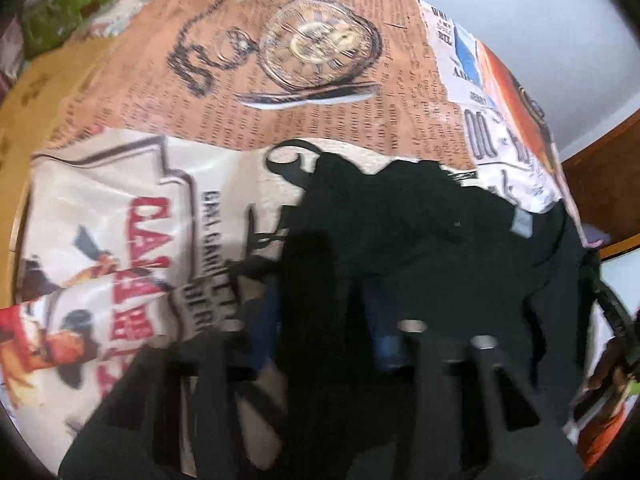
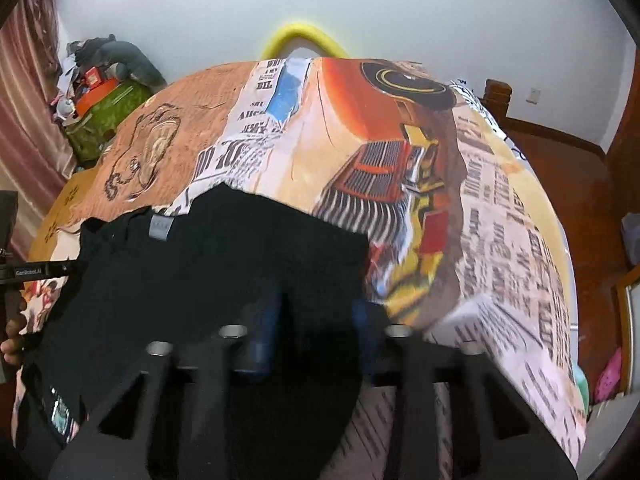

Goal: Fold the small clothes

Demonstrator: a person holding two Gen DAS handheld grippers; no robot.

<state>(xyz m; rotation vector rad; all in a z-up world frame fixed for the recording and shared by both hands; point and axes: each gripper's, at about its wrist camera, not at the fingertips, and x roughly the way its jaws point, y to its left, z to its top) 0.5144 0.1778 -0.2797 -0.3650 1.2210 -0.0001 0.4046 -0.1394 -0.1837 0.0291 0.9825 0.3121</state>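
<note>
Black fabric garment [image 1: 420, 232], small, with a grey neck label [image 1: 522, 226], lies rumpled on a table covered by a printed cloth of newspaper, pocket-watch and vintage-car motifs [image 1: 280, 112]. In the right wrist view the garment [image 2: 224, 264] spreads from the claw outward and to the left, its grey label [image 2: 160, 227] near the far left edge.

Left claw [image 1: 320, 312]: dark cloth fills the gap between its blue-padded fingers, which stand apart. Judged to be grasping the garment, though blur and black-on-black prevent certainty.

Right claw [image 2: 312, 320]: the same condition; fabric lies between and under the fingers, and grip cannot be confirmed.

Governing relation: both claws sit at the near hem, side by side, with the garment's body running away from them toward the label end. Its long axis appears to lie across the two claws, left to right, but the bunching makes this uncertain.

Judgement: the fold is not yet made. The next move would likely carry the near edge forward toward the label side; both claws are equally placed for it.
</note>
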